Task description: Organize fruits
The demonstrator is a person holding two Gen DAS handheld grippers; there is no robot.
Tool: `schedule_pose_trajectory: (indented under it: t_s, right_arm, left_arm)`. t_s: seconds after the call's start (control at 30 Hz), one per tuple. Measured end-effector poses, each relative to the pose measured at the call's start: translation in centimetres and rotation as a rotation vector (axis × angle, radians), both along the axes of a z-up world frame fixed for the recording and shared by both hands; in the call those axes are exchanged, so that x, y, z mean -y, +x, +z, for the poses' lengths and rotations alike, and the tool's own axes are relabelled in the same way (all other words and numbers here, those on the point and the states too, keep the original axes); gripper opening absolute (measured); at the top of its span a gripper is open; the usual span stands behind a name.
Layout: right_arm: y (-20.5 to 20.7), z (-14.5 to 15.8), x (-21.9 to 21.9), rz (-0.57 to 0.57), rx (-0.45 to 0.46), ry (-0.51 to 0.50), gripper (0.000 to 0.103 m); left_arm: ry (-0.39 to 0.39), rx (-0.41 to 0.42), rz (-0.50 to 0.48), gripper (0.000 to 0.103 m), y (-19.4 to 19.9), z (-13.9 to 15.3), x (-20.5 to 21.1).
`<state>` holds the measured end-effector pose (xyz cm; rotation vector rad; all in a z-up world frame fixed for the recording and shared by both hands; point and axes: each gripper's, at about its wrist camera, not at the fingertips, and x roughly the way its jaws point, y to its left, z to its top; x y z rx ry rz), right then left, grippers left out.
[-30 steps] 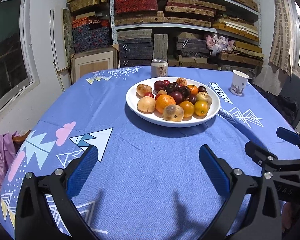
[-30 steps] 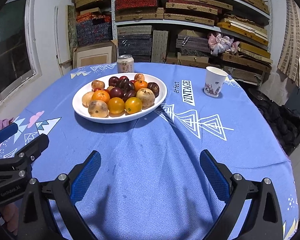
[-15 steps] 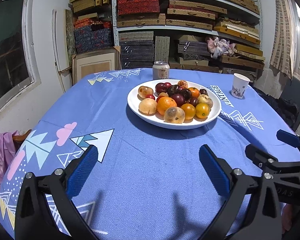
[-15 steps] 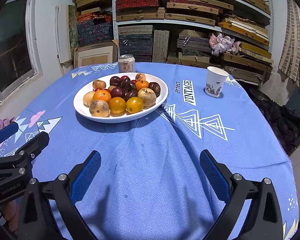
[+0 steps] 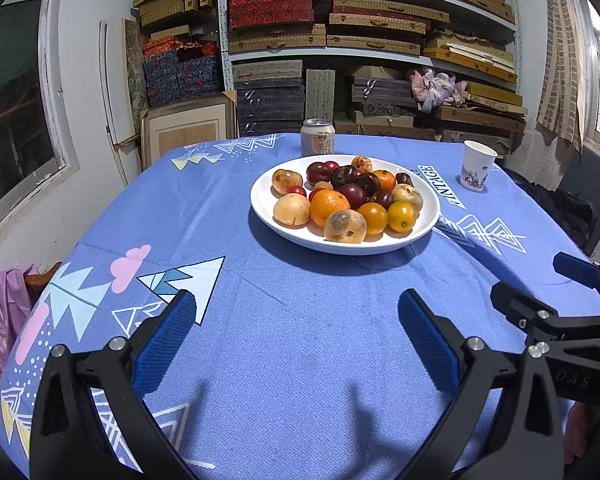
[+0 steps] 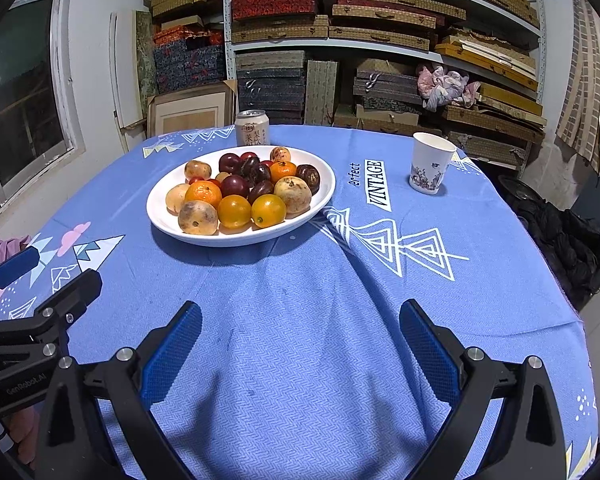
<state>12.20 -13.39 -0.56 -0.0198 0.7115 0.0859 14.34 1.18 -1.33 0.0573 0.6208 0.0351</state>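
I've got both grippers low over the near edge of the table [image 5: 300,360], side by side, pointed at the far side. The left gripper [image 5: 296,336] has its jaws wide apart with nothing between them; same for the right gripper [image 6: 300,344], apart and empty. All the fruits [image 5: 346,196] I can see sit heaped in the white plate [image 5: 428,216], which stands past the table's middle toward the far edge: oranges, small yellow-orange ones, dark plums, pale speckled ones, all mixed together. No fruit lies on the cloth itself. A drink can [image 5: 318,138] stands just behind the plate at the far edge, and a paper cup [image 6: 430,168] stands near the far right corner, well apart from the plate. My read on the step: ambiguous. Fruit all piled on the plate fits either a gathered-up end state or a mixed heap awaiting sorting, and I see no second dish that would settle it. If a pick does come, the pile is tight, the fruits touch and will roll, so approach from above on an outer fruit at the plate's near rim and close gently.
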Motion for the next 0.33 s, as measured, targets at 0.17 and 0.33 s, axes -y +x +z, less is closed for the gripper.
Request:
schedule_pose_trajectory:
  t_s: [0.17,0.33]
  right_arm:
    - [-0.07,0.06,0.02,0.000,0.001,0.001,0.100]
    - [-0.07,0.05,0.02,0.000,0.000,0.001,0.100]
  left_arm:
    - [-0.002,-0.005,-0.002,0.099,0.04,-0.10,-0.03]
    - [-0.002,-0.006,-0.002,0.099,0.04,-0.17,-0.05]
